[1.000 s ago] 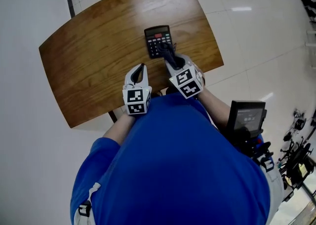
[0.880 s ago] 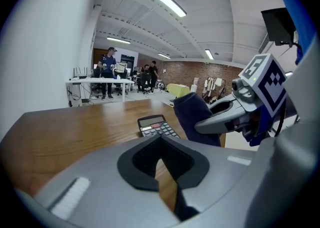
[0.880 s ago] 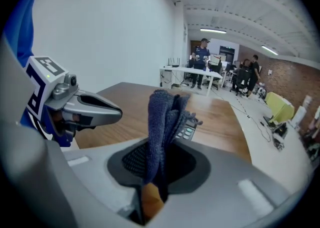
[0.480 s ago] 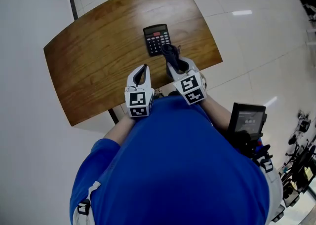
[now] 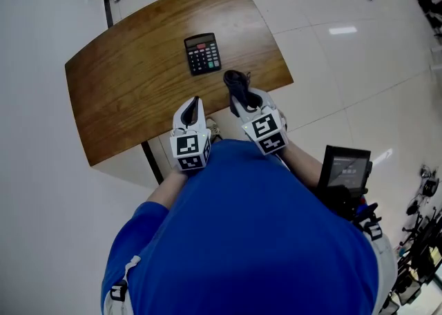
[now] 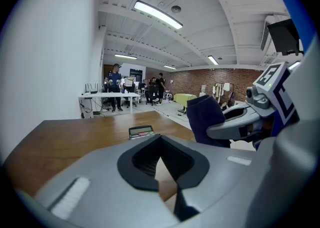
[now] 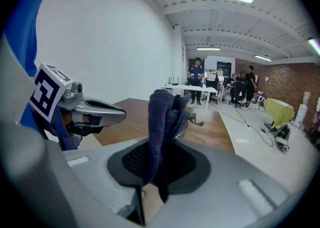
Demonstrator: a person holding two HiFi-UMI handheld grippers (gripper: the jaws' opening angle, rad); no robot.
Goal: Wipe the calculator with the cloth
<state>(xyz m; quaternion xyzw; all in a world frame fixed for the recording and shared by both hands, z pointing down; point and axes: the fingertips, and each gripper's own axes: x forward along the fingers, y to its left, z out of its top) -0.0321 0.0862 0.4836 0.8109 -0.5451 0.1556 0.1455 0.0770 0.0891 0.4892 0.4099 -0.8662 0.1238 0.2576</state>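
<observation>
— On the wooden surface (image 5: 138, 72), where is the calculator (image 5: 203, 54)?
— Mid-surface, apart from both grippers. Right gripper (image 5: 240, 94) fingers clamp the dark cloth (image 5: 235, 80); left gripper (image 5: 194, 104) fingers are closed, empty.

A brown wooden worktop (image 5: 138, 65) fills the upper middle of the head view over a glossy white tiled floor (image 5: 331, 58), a black screen (image 5: 345, 168) sits at lower right, and the gripper views show a distant white table (image 6: 102, 95), standing people (image 7: 196, 79), a brick wall (image 6: 220, 77) and ceiling strip lights (image 6: 157, 15).
</observation>
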